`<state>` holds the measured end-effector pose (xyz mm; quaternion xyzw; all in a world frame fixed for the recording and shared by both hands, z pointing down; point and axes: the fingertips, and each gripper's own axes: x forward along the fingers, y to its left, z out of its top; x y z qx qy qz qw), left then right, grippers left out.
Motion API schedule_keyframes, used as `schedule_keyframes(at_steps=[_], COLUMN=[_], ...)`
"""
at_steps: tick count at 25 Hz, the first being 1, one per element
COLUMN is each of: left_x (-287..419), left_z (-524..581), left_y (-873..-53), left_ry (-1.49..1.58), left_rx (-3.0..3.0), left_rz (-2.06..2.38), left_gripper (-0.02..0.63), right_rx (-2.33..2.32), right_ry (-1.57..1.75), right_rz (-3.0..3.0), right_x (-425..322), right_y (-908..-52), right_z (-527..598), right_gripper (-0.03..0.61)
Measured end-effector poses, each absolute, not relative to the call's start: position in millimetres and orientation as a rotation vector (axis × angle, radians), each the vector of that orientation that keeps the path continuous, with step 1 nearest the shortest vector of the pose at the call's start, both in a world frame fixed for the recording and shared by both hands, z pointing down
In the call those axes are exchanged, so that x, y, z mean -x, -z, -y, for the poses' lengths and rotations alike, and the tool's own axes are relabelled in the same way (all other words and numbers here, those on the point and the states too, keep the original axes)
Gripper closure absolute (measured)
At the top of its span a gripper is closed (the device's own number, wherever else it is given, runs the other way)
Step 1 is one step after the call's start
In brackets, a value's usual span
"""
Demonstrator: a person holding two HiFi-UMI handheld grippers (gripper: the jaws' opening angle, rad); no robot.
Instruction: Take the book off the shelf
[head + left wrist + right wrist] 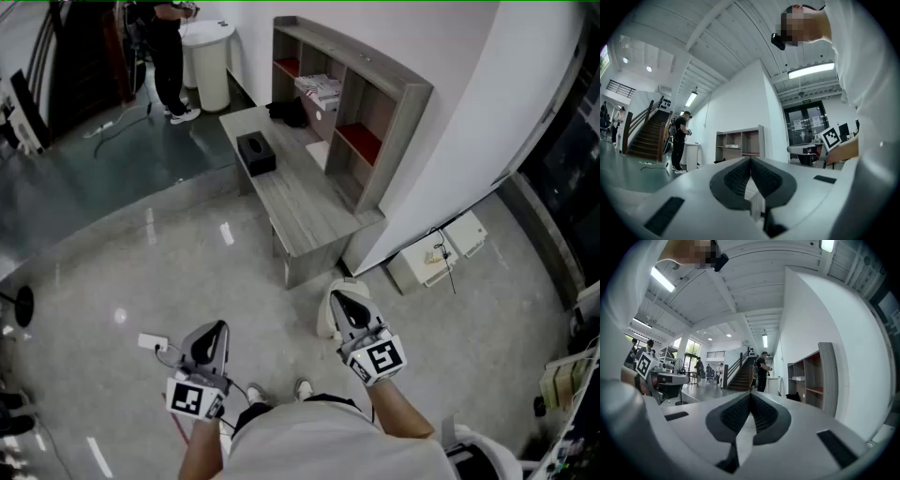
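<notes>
A glossy grey floor runs to a white wall, where a wooden counter (pixel 302 206) carries an open shelf (pixel 398 103). In the head view the book (pixel 320 90) lies flat in a middle compartment of the shelf, a black box (pixel 256 153) sits on the counter, and a person (pixel 169 52) stands beside a white bin (pixel 208 61). The left gripper (pixel 217 330) and right gripper (pixel 339 300) are held level over the floor, well apart from the counter.

In the left gripper view the jaws are together with nothing between them; the shelf stands far behind them, the book pale inside it.

In the right gripper view the jaws also meet, empty; the shelf is off to the right, stairs (pixel 740 373) beyond.
</notes>
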<state>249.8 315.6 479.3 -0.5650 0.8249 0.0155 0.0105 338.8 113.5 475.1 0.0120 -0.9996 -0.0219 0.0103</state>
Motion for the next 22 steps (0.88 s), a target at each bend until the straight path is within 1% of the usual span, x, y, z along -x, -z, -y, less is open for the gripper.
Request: schedule_keyframes(at_steps=[4, 9, 16, 22], left_x=[-237.0, -221.0, -186.5, -164.0], left_z=[-327.8, -347.3, -399.6, -410.0], left_y=[-480.9, -479.7, -495.4, -521.4], left_ry=[-0.026, -0.065, -0.191, -0.249], left_rx=[1.767, 1.764, 1.735, 1.819], left_rz=[-2.559, -2.551, -2.59, -2.607], left_gripper=[0.595, 0.595, 0.595, 0.595], right_rx=[-0.031, 0.103, 0.164, 0.055], right_ry=[0.047, -0.13, 0.016, -0.094], right_rz=[3.119, 3.14, 3.1, 3.088], right_x=[-326.5, -303.0, -253.6, -234.5], right_y=[-476.4, -481.4, -476.5, -485.5], right_z=[-127.0, -151.5, -205.8, -205.1], right_gripper=[0.555, 0.555, 0.555, 0.555])
